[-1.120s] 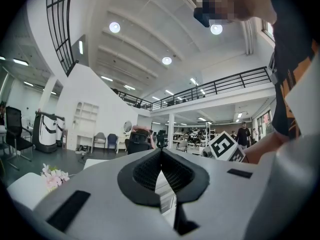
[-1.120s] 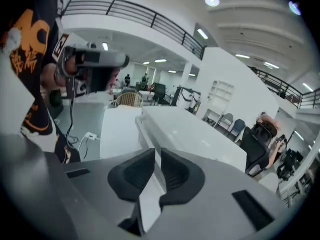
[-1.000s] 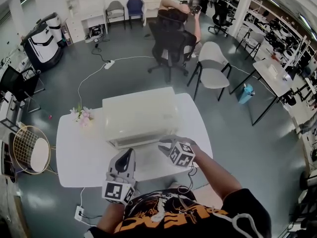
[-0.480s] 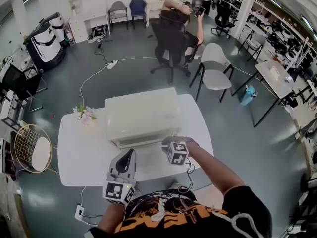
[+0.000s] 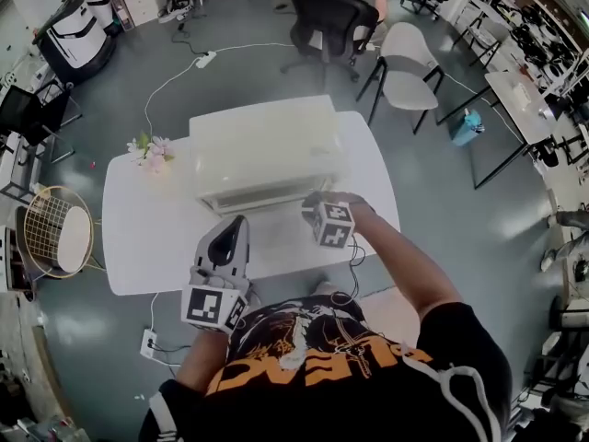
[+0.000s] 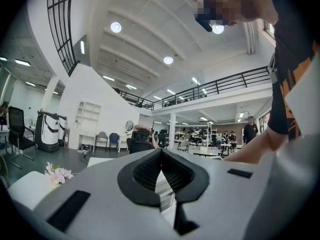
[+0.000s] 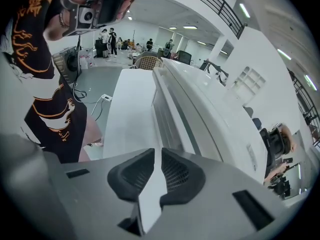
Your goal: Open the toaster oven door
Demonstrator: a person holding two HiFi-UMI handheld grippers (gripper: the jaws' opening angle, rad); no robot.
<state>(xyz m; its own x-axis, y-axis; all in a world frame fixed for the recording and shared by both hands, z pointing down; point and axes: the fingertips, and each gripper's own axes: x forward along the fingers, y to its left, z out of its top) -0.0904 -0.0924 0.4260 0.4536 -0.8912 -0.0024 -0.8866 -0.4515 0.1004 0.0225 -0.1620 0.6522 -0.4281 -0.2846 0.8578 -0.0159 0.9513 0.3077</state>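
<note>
While left claw (image 6: 161, 150) meets tip-to-tip, right claw (image 7: 157, 150) barely parted, empty.

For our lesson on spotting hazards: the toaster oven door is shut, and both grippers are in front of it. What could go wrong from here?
1. The right gripper has its jaws only narrowly apart beside the toaster oven door, holding nothing. It may fail to catch the door and slip off.
2. The left gripper is shut and hangs above the table, off the oven, so nothing braces the oven. A pull might drag it forward.
</note>
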